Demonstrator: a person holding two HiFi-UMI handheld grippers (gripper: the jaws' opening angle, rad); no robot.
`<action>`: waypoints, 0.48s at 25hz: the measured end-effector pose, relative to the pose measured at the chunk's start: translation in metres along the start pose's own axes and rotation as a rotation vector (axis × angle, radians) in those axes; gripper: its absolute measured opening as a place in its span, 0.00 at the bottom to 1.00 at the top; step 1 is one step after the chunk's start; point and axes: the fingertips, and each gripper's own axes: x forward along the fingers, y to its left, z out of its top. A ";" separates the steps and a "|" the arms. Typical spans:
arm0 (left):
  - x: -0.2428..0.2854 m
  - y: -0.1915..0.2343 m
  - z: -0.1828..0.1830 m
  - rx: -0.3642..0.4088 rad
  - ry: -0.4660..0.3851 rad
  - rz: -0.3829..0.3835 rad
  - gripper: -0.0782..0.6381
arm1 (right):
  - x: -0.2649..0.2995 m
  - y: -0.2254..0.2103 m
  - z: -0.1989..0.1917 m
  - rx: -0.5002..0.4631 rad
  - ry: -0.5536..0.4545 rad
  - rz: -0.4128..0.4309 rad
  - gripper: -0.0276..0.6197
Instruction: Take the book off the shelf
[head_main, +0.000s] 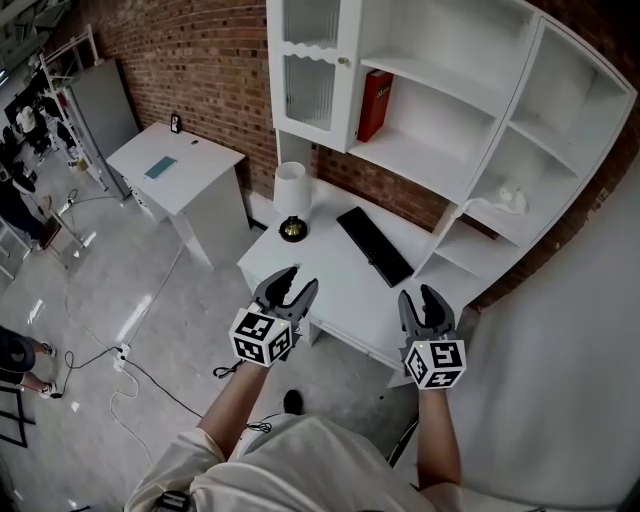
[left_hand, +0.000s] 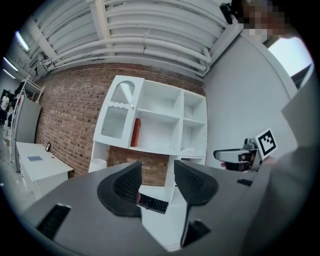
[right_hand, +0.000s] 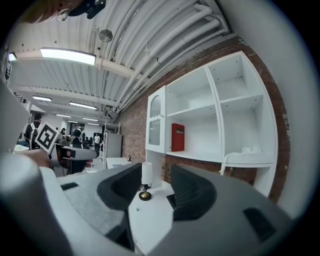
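A red book (head_main: 375, 104) stands upright on a shelf of the white wall unit (head_main: 470, 150), beside the glass-door cabinet; it also shows as the red book (left_hand: 135, 132) and the red book (right_hand: 178, 137). My left gripper (head_main: 296, 285) hovers over the near edge of the white desk (head_main: 330, 270), jaws open and empty. My right gripper (head_main: 424, 300) hangs level with it further right, also open with nothing between its jaws. Both are well below and short of the book. The left gripper (left_hand: 156, 175) and right gripper (right_hand: 155, 182) look toward the shelf unit.
On the desk lie a black keyboard (head_main: 374, 245) and a small white lamp (head_main: 291, 200). A white object (head_main: 510, 197) sits in a right-hand shelf compartment. A second white desk (head_main: 175, 165) stands to the left, cables run over the floor (head_main: 120, 365), and people stand far left.
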 end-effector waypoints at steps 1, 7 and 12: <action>0.006 0.008 0.002 0.002 0.004 -0.010 0.37 | 0.009 0.001 0.001 0.002 0.002 -0.009 0.30; 0.041 0.054 0.009 0.000 0.015 -0.073 0.37 | 0.053 0.006 0.002 0.004 0.019 -0.059 0.30; 0.058 0.078 0.010 0.002 0.028 -0.134 0.37 | 0.078 0.013 0.005 0.001 0.031 -0.095 0.30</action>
